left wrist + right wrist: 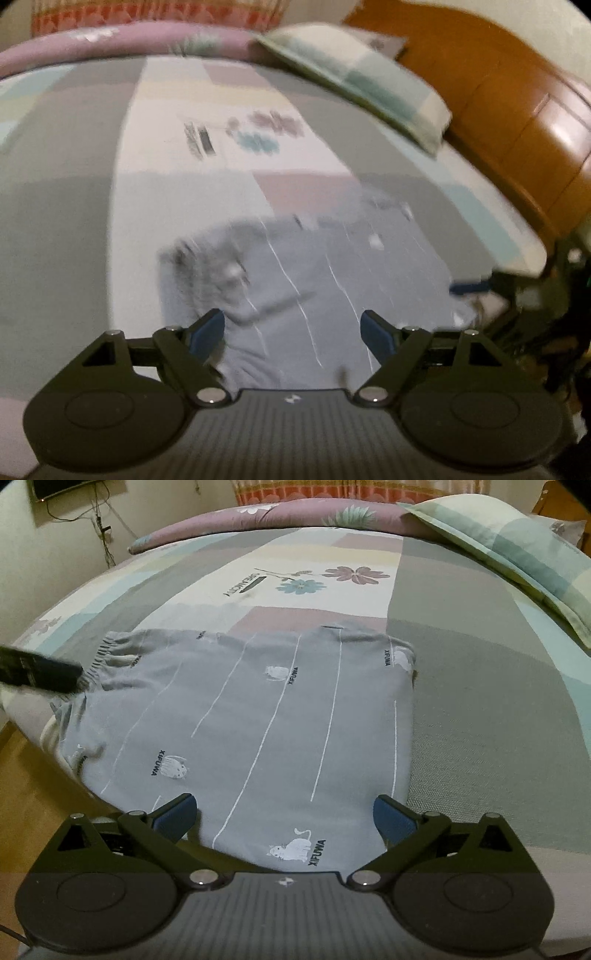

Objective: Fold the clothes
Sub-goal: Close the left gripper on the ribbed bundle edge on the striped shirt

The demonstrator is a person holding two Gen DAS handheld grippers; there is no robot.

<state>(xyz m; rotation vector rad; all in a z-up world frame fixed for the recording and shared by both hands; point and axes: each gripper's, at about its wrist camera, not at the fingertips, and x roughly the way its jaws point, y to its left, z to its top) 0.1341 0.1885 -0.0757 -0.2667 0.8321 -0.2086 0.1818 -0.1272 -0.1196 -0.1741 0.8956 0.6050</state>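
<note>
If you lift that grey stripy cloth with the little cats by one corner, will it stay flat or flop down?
It would probably flop. The grey striped cat-print garment lies folded and soft on the patchwork bed sheet, and its elastic edge is already bunched up. It looks thin, so likely light. Part of it hangs over the bed's edge, so a push might slide it off.

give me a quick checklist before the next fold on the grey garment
1. Right tool open, nothing pinched: ok.
2. Left tool open, nothing pinched: ok.
3. Grey garment lying flat on the bed sheet: ok over most of it.
4. Elastic edge smoothed: not ok, it is bunched and gathered.
5. Near left edge fully on the bed: not ok, it hangs over the side.
6. Pillow apart from the garment: ok.
7. Wrinkles under the left tool: cannot tell, that view is blurred.
</note>
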